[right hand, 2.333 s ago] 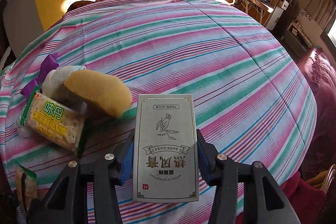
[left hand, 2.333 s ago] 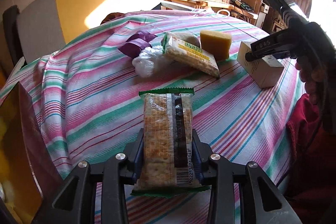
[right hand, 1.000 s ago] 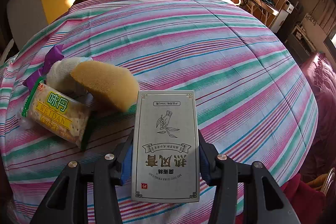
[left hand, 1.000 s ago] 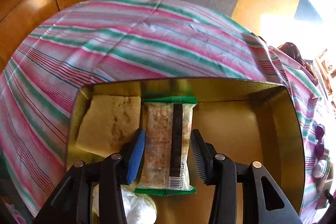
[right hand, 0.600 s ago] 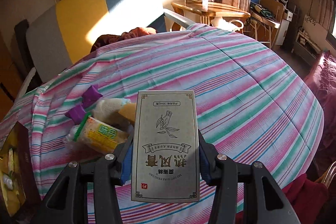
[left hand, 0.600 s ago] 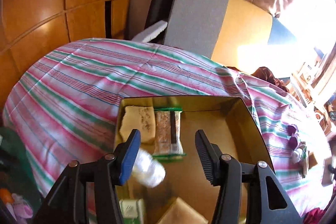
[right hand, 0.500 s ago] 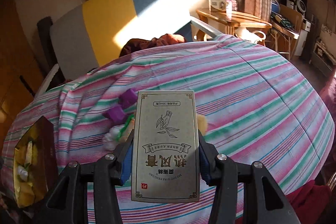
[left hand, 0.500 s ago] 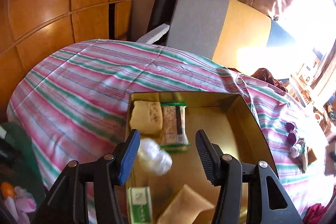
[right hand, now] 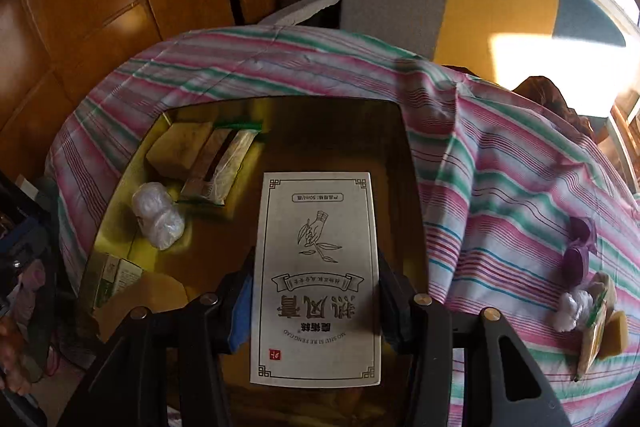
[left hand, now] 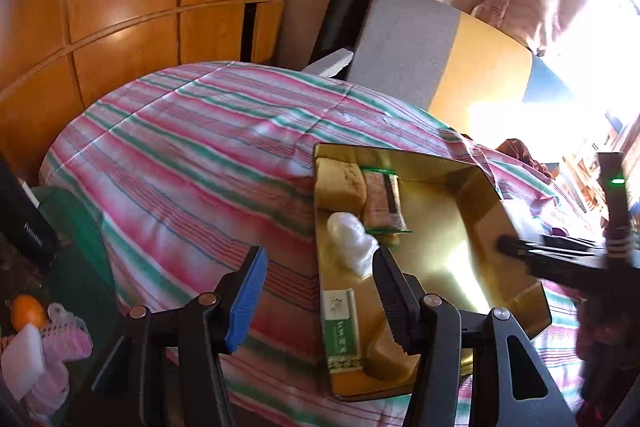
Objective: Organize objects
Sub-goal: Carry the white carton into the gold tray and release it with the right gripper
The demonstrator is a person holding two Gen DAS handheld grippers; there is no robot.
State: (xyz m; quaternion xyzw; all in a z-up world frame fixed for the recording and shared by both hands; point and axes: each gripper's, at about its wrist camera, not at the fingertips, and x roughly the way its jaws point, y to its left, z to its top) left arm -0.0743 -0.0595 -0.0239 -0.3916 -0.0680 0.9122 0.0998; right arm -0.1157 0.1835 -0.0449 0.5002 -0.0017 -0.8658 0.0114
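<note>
A gold tin box [left hand: 472,187] [right hand: 404,163] sits on the striped tablecloth. Inside lie a yellow sponge [left hand: 340,179] [right hand: 180,151], a cracker packet [left hand: 382,199] [right hand: 220,163], a white plastic wad [left hand: 350,243] [right hand: 158,215] and a green and white carton [left hand: 340,331] [right hand: 114,277]. My left gripper [left hand: 316,291] is open and empty, above the box's left edge. My right gripper [right hand: 316,299] is shut on a white printed box [right hand: 316,279], held over the tin. It shows dark and blurred at the right of the left wrist view [left hand: 560,259].
Loose items lie on the cloth at the far right: purple wrappers [right hand: 578,251], a white wad [right hand: 572,309], a cracker packet [right hand: 596,327] and a sponge [right hand: 614,335]. A grey and yellow chair back [left hand: 440,67] stands behind the table. An orange [left hand: 26,313] and sponges lie lower left.
My left gripper has let go of the cracker packet in the tin and drawn back up and left. My right gripper has carried the white box from the loose pile to over the tin.
</note>
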